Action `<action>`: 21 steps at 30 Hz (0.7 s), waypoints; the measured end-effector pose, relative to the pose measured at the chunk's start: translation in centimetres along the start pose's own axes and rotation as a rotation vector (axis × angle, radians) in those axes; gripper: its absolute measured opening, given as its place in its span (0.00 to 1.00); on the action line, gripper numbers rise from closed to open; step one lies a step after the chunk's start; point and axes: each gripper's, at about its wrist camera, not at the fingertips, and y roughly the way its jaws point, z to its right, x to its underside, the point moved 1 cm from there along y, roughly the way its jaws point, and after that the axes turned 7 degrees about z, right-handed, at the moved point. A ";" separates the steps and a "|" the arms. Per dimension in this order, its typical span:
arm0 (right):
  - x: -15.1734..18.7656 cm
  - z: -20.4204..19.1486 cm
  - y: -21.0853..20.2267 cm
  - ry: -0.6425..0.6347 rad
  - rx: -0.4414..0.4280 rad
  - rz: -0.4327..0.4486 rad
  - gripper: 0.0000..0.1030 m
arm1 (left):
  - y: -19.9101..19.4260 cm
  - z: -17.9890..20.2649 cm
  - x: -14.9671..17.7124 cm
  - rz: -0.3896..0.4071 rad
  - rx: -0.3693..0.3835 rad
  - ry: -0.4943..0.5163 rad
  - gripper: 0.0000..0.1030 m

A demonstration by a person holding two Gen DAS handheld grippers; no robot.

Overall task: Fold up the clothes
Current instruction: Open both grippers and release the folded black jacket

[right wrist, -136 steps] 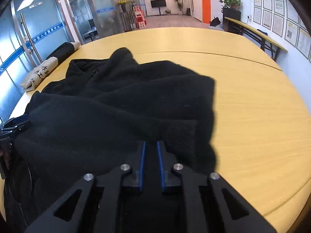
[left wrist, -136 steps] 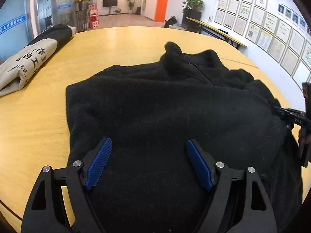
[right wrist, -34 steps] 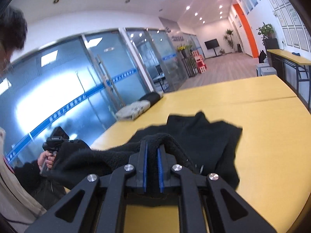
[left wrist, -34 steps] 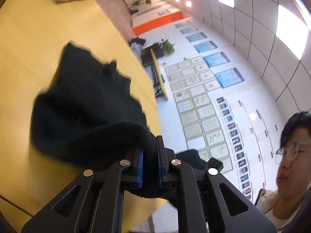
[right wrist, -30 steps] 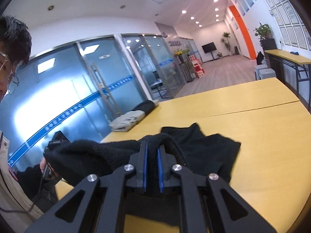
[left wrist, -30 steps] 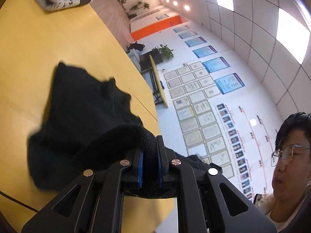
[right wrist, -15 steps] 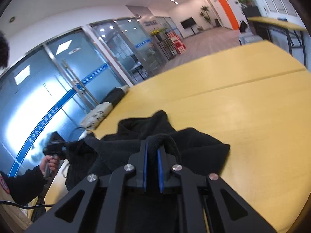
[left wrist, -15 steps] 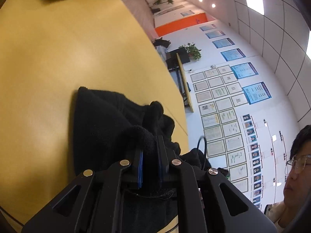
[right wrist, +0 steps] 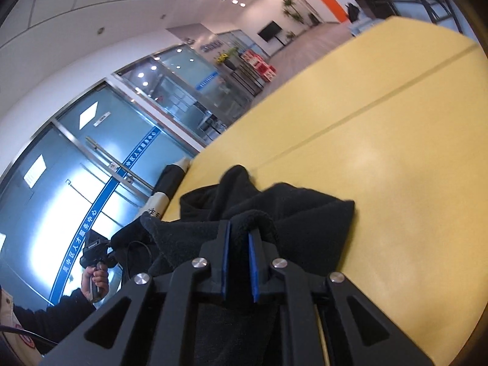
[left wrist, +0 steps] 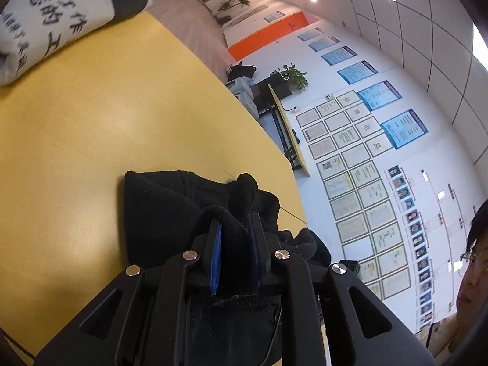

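A black fleece jacket (left wrist: pixel 161 207) lies bunched on the yellow table (left wrist: pixel 76 128). My left gripper (left wrist: pixel 235 228) is shut on a fold of its edge, the blue pads slightly apart with thick fleece between them. My right gripper (right wrist: pixel 239 228) is shut on another fold of the same jacket (right wrist: pixel 305 213), low over the table (right wrist: pixel 396 152). The far part of the jacket rests on the wood; the held edge drapes over my fingertips. The left gripper (right wrist: pixel 94 251) also shows at the left of the right wrist view, held in a hand.
A folded cream garment with black print (left wrist: pixel 52 21) and a dark one lie at the table's far left; they show in the right wrist view (right wrist: pixel 164 189) too. The person's face (left wrist: pixel 475 262) is at the right edge. A table seam (right wrist: pixel 381 103) runs across.
Both grippers have come down and forward with the held jacket edge, laying it over the rest of the jacket. The pads have parted slightly compared with half a second ago.
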 end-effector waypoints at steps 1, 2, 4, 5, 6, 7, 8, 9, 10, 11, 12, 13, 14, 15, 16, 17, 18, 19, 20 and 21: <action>-0.2 -0.2 0.0 -0.013 -0.002 0.001 0.11 | 0.1 0.0 -0.2 0.000 0.002 0.007 0.14; -0.2 -0.1 0.3 -0.016 0.008 -0.007 0.11 | 0.4 -0.3 -0.4 0.002 0.005 0.008 0.15; -0.3 0.9 1.3 0.011 0.053 -0.045 0.11 | 1.3 -1.3 -1.0 0.004 -0.005 -0.001 0.15; -0.4 1.4 1.6 0.032 0.062 -0.051 0.11 | 1.8 -1.8 -1.4 0.009 -0.006 -0.009 0.15; -0.6 1.9 1.9 0.055 0.072 -0.050 0.11 | 2.3 -2.3 -1.8 0.015 -0.006 -0.017 0.15; -0.8 2.1 2.1 0.075 0.075 -0.038 0.12 | 2.8 -2.8 -2.2 0.022 -0.006 -0.025 0.17; -1.0 2.0 2.0 0.083 0.076 -0.025 0.14 | 3.1 -2.9 -2.6 0.030 -0.003 -0.029 0.20; -1.3 1.9 1.9 0.090 0.076 -0.011 0.22 | 3.1 -2.8 -3.2 0.059 -0.003 -0.029 0.23; -1.7 1.8 1.5 0.095 0.081 0.013 0.31 | 3.0 -2.8 -3.8 0.093 -0.005 -0.028 0.37; -2.2 1.9 0.5 0.099 0.113 0.068 0.68 | 2.2 -2.5 -4.3 0.148 -0.005 -0.020 0.54; -2.8 2.0 -0.5 0.105 0.141 0.124 0.96 | 1.3 -2.2 -4.9 0.209 -0.006 -0.010 0.60; -3.3 2.2 -1.9 0.118 0.150 0.186 0.98 | 0.4 -1.9 -5.5 0.269 -0.006 0.000 0.68; -3.9 2.4 -3.2 0.125 0.159 0.241 0.98 | -0.4 -1.4 -6.0 0.305 -0.012 0.017 0.70; -4.4 2.1 -4.2 0.116 0.166 0.269 0.98 | -1.0 -1.0 -6.3 0.317 -0.027 0.044 0.70; -4.9 1.7 -5.1 0.095 0.173 0.289 0.98 | -1.0 -0.2 -6.0 0.288 -0.055 0.101 0.70; -5.1 0.4 -5.2 0.028 0.183 0.276 0.98 | -0.9 0.6 -5.7 0.251 -0.086 0.165 0.70; -5.2 -1.1 -5.2 -0.045 0.189 0.258 0.98 | -0.8 1.4 -5.3 0.214 -0.116 0.228 0.70; -4.8 -3.3 -4.4 -0.148 0.178 0.219 0.98 | -0.2 2.1 -4.5 0.169 -0.131 0.299 0.70; -3.8 -5.6 -3.1 -0.260 0.160 0.155 0.98 | 0.5 2.8 -3.6 0.122 -0.142 0.371 0.71; -2.0 -7.7 -1.3 -0.359 0.141 0.064 0.98 | 1.6 3.2 -2.2 0.058 -0.161 0.441 0.71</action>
